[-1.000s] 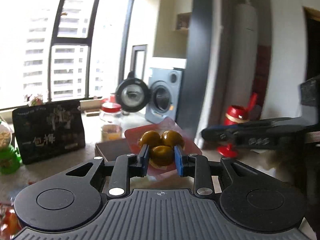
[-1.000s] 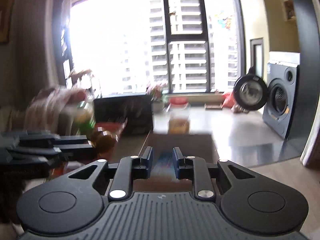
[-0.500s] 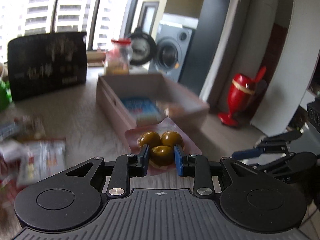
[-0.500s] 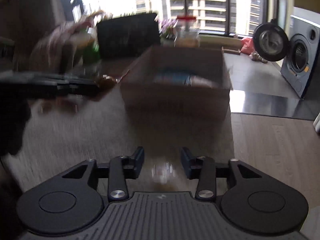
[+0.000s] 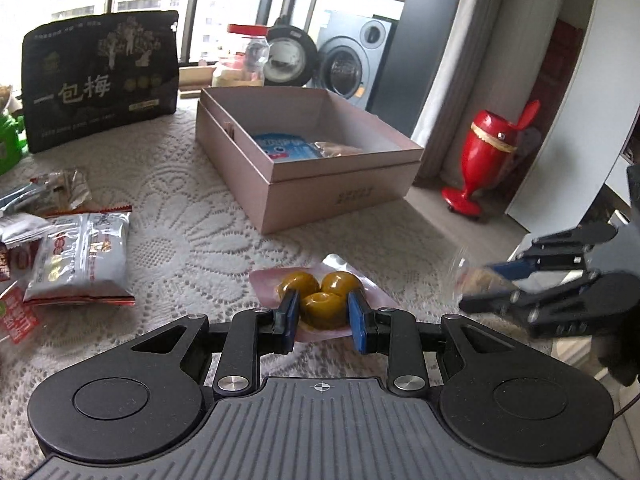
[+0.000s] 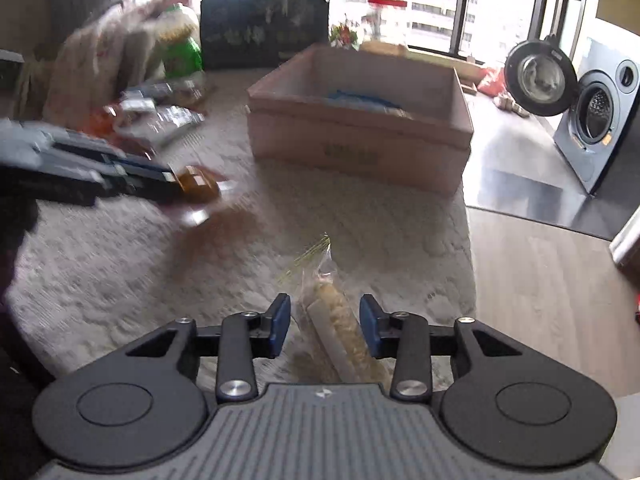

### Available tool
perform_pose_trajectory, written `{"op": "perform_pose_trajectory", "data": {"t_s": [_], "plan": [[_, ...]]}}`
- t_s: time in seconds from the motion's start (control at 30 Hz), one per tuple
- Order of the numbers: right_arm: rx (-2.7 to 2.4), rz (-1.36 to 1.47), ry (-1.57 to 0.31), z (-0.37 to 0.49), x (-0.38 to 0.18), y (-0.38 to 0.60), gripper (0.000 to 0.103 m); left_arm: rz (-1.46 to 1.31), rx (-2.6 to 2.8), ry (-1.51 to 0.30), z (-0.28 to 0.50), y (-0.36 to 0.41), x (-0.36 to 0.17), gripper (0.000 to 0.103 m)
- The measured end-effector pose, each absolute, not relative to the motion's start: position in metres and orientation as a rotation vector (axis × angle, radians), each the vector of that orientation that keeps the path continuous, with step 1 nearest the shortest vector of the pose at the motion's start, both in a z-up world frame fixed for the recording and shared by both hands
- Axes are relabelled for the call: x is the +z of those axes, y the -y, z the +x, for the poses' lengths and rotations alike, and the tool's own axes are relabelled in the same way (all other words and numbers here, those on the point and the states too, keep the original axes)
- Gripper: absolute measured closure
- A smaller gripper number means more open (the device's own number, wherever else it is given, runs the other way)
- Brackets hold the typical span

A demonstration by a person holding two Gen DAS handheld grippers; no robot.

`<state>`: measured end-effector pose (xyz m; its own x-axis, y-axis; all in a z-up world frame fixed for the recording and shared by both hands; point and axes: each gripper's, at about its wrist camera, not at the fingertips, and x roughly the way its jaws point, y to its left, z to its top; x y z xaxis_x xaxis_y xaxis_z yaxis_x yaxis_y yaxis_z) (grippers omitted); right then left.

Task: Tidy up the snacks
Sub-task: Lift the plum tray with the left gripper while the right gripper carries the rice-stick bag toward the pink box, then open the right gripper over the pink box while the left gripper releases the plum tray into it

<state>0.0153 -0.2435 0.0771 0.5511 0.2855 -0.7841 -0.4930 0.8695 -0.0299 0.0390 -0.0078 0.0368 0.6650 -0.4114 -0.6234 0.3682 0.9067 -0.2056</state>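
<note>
My left gripper (image 5: 323, 317) pinches the plum pack (image 5: 320, 304) (three plums inside), and my right gripper (image 6: 325, 324) is spread around a cracker pack (image 6: 340, 320) near the table's (image 6: 120, 280) right edge.

Cream lace tablecloth (image 5: 192, 248), cloth with a raised floral weave, lies under the matt pink cardboard box (image 5: 344, 196); left of the box a glossy foil snack packet (image 5: 80, 256), behind it a matt black plastic pouch (image 5: 100, 80), right a glossy red vase (image 5: 488, 152)
</note>
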Motion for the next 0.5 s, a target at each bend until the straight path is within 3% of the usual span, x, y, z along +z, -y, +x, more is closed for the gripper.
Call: {"op": "perform_pose_trajectory", "data": {"t_s": [0.27,0.5], "plan": [[0.496,-0.084,-0.789,0.040,0.123,0.251,0.078,-0.100,-0.458,-0.664,0.037,0.006,0.048,0.072],[0.519,0.022,-0.658,0.074,0.181,0.248,0.079,-0.118,-0.458,-0.455,0.064,0.006,0.103,0.072]]}}
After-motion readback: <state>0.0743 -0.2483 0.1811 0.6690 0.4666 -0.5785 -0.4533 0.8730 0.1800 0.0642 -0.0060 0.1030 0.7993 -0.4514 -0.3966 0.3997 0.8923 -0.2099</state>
